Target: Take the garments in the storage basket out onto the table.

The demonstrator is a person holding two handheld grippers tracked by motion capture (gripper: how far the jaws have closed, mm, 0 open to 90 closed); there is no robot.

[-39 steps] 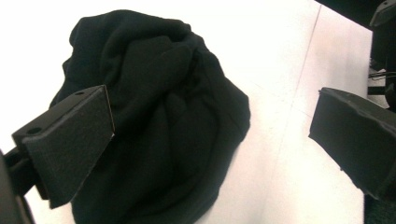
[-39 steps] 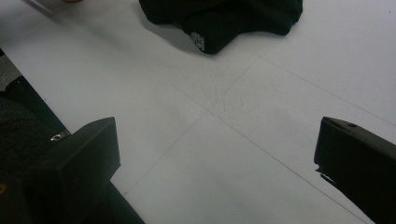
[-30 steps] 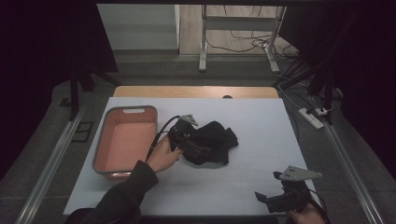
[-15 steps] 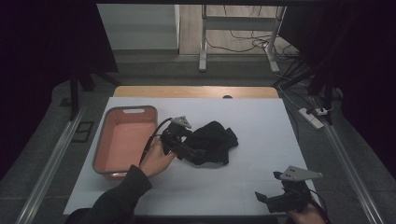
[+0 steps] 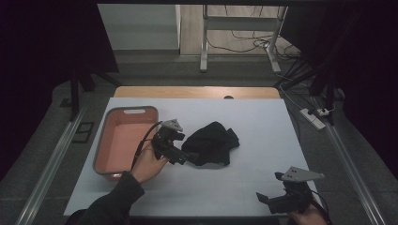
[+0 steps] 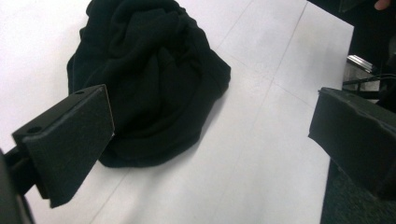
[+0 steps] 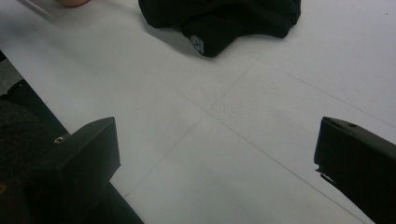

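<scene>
Black cloth [image 5: 210, 143]: soft, knitted-looking, crumpled in a rounded heap mid-table on the white sheet [image 5: 263, 126], just right of the pink tray [image 5: 123, 140]. My left gripper [image 6: 210, 140] jaws spread wide, one matte pad at the heap's edge. Right gripper [image 7: 215, 154] wide, over bare creased sheet, well apart.

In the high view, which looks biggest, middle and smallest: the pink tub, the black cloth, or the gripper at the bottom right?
1. pink tub, the largest.
2. black cloth, clearly smaller than the tub.
3. right gripper, looks a little smaller than the cloth, though it sits nearer the camera, so that gap is unsure.
</scene>
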